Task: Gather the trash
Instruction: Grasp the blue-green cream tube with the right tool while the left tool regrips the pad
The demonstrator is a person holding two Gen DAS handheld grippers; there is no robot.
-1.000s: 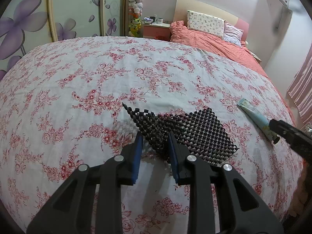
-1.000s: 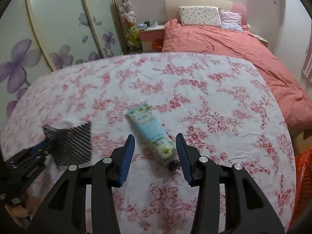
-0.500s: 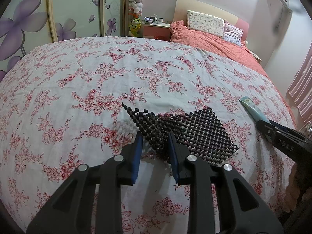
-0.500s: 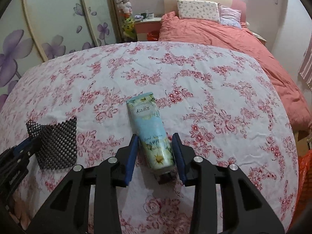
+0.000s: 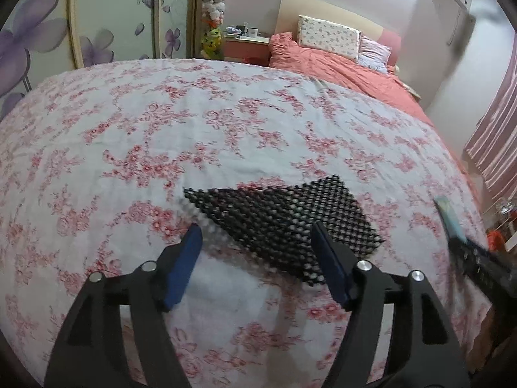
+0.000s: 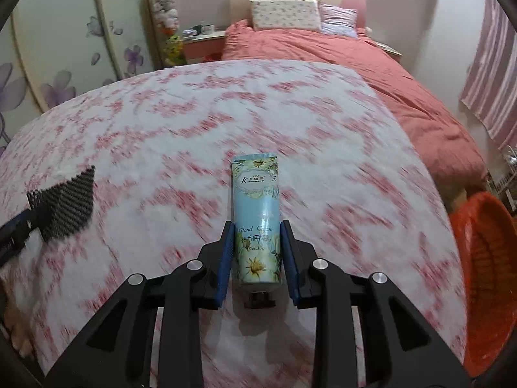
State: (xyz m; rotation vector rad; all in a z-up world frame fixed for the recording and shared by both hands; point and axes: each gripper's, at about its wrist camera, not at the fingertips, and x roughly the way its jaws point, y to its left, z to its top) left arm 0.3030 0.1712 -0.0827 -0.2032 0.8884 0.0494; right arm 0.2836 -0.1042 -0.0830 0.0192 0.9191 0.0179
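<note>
A black mesh mat (image 5: 284, 220) lies on the floral bedspread (image 5: 194, 129). Its near corner reaches between the fingers of my left gripper (image 5: 254, 228), whose jaws are opening; the blue pads stand wide and clear of the mesh. The right wrist view shows the mat (image 6: 68, 200) at the far left. My right gripper (image 6: 256, 226) is closing on a light blue hand cream tube (image 6: 257, 190). Both pads press its lower sides, the cap end toward me. The tube looks sharp against a blurred bed. In the left wrist view the tube (image 5: 447, 216) pokes up at the right edge.
An orange basket (image 6: 484, 258) stands beside the bed at the right. A second bed with a salmon quilt (image 6: 371, 64) and pillows lies behind. Sliding doors with purple flowers (image 5: 97, 32) and a bedside table (image 5: 245, 43) stand at the back.
The left jaws have sprung apart and let the mesh drop flat. The right gripper moved forward around the tube and closed on it; the tube now lines up with the fingers.
</note>
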